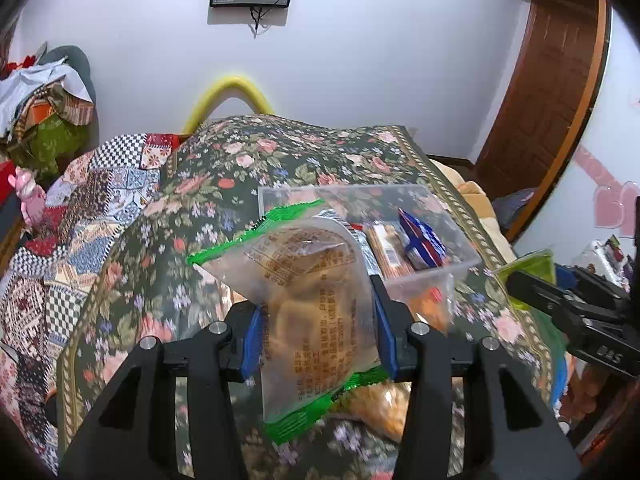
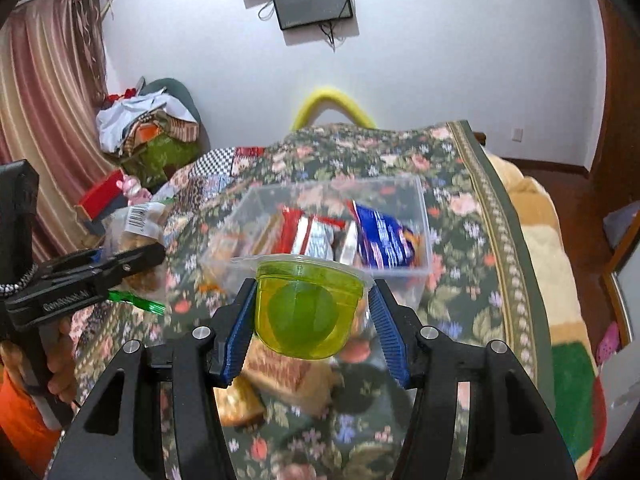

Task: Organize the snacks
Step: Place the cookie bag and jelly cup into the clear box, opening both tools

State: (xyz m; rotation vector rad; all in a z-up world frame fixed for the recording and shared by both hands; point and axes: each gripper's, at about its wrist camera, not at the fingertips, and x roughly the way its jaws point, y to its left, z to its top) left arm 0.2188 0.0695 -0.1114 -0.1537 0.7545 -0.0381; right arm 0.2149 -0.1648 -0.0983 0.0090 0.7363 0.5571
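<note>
A floral bedspread (image 1: pixel 304 160) covers the bed. On it sits a clear plastic bin (image 2: pixel 416 200) holding wrapped snacks, including a blue packet (image 2: pixel 384 236). The left gripper (image 1: pixel 318 320) has its jaws clamped on a green-edged pastry bag (image 1: pixel 308 300), long axis upright, its print unreadable. Only the right wrist view shows the right gripper (image 2: pixel 310 316), jaws clamped on 1 green jelly cup (image 2: pixel 308 308), lid facing the bin.

The bread packet (image 1: pixel 312 304) is hiding the near-left part of the clear bin (image 1: pixel 460 216). Snacks (image 2: pixel 256 392) lying just before the bin are blurring beyond recognition, packet print unreadable.
</note>
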